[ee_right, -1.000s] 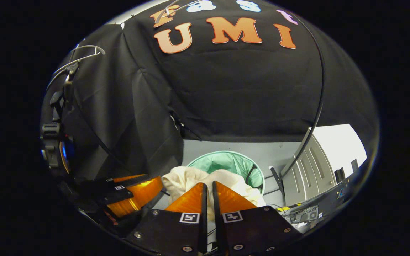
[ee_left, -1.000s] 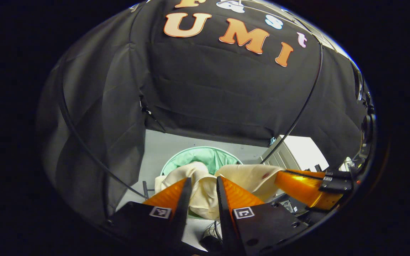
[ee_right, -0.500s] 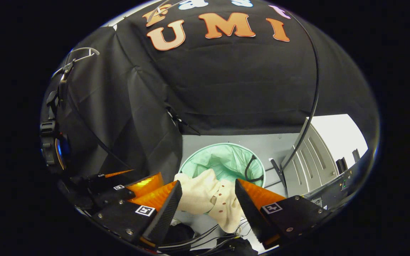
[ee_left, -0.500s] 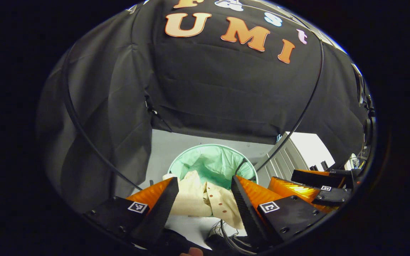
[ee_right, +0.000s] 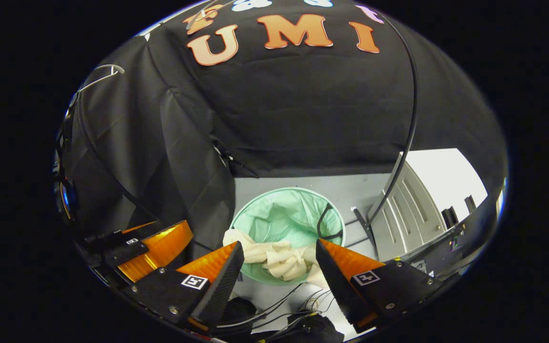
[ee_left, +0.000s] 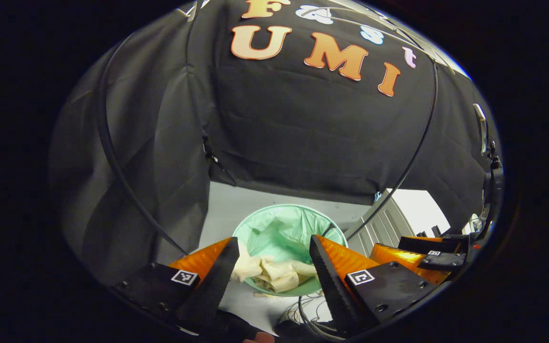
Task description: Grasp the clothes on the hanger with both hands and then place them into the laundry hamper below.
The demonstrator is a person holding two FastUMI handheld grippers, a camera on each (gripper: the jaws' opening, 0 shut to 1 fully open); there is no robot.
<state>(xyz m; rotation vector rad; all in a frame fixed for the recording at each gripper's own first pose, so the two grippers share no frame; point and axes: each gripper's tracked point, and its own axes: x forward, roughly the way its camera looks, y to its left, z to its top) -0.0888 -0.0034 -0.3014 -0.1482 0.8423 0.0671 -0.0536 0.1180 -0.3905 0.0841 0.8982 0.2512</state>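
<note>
The cream clothes (ee_left: 274, 275) lay limp and light in the green laundry hamper (ee_left: 288, 224), best pinched at a fold, while both grippers' fingers (ee_left: 218, 274) stood released.

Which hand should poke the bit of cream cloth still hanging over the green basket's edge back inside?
Probably the left gripper. The crumpled cream cloth garment spills over the round mint-green laundry hamper rim beside the left gripper's finger. Both grippers hang open above, so the right gripper could manage too.
</note>
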